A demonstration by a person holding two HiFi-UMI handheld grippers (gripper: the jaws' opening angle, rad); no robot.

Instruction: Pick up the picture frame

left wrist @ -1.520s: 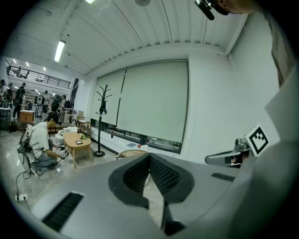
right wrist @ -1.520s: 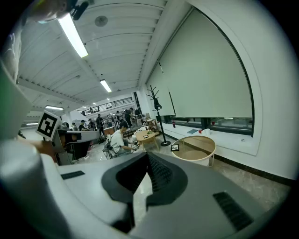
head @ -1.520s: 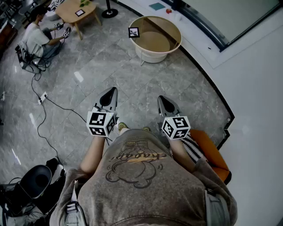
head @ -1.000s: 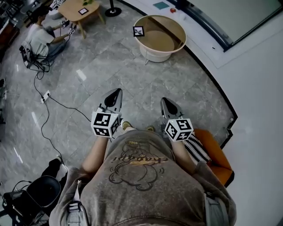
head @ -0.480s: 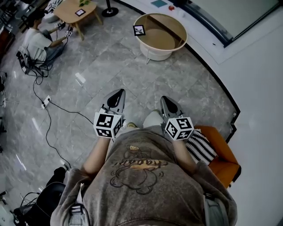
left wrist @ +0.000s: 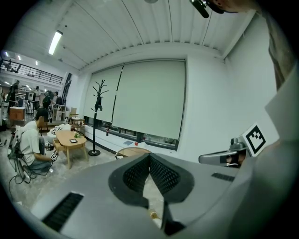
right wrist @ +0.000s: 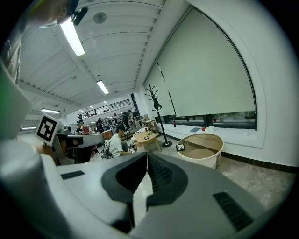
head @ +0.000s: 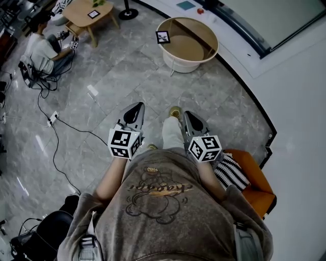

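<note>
Left gripper (head: pixel 134 113): your left-hand claw. In its own view the jaws (left wrist: pixel 149 161) are pressed together at the tips with nothing between the pads. It is held in the air over the floor, pointing ahead and slightly down.
Right gripper (head: pixel 190 120): your right-hand claw, level with the left one. The jaws (right wrist: pixel 147 158) are closed tip to tip and hold nothing.
Picture frame (head: pixel 163 36): a small dark-bordered frame at the left rim of the round table, as your head view shows it. It lies ahead of you, well apart from both grippers. In the right gripper view (right wrist: pixel 180 147) it looks propped upright.
Round table (head: pixel 201 57): a pale tub-shaped base and a tan top with a raised rim. It stands near the curved dark strip at the foot of the wall.
Leg (head: pixel 170 135): yours, stepped forward between the two grippers, with the shoe (head: pixel 174 111) on the floor.
Floor (head: pixel 127 76): grey marble tiles.
Orange chair (head: pixel 253 182): just behind your right arm, with a striped cushion (head: pixel 229 172) on its seat.
Wooden table (head: pixel 81 14): at the far left, with a seated person (head: pixel 43 47) beside it.
Cables (head: pixel 51 148): black, trailing over the floor to your left.
Coat stand (left wrist: pixel 98 95): black, against the blinds near the wooden table.
</note>
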